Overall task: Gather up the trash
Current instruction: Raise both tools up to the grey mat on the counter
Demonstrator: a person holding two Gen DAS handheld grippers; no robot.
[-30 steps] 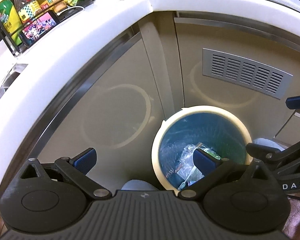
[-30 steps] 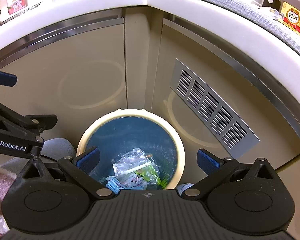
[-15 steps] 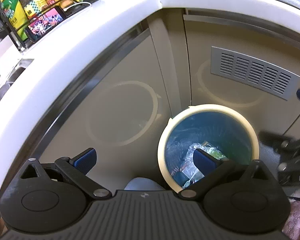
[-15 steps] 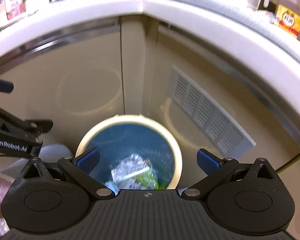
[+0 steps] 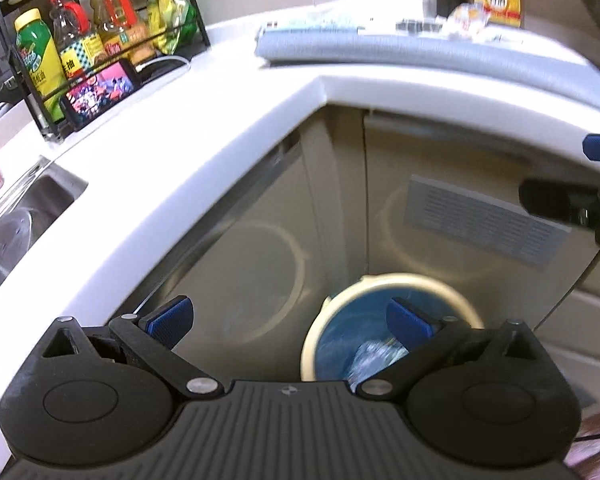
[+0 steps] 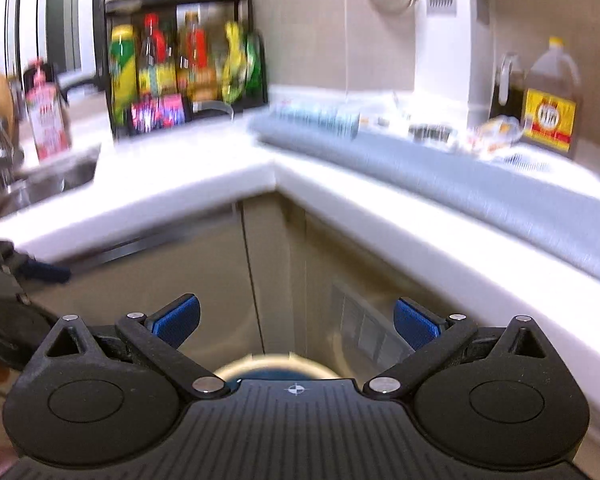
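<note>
A cream-rimmed bin (image 5: 396, 284) with a blue liner stands on the floor in the cabinet corner, with crumpled plastic trash (image 5: 374, 356) inside. My left gripper (image 5: 290, 318) is open and empty above and in front of the bin. My right gripper (image 6: 296, 318) is open and empty, raised toward the counter; only the bin's rim (image 6: 272, 362) shows below it. Loose wrappers (image 6: 496, 132) lie on the grey mat (image 6: 460, 172) on the counter.
The white L-shaped counter (image 5: 204, 152) wraps the corner. A black rack of bottles (image 5: 84, 52) stands at the back left, beside a sink (image 5: 16, 224). A large oil jug (image 6: 550, 104) stands at the back right. A vent grille (image 5: 484, 220) is on the cabinet door.
Both grippers have risen and tilted up from the bin toward the counter. The countertop, rack and jug have come into view. Both stay open and empty.
</note>
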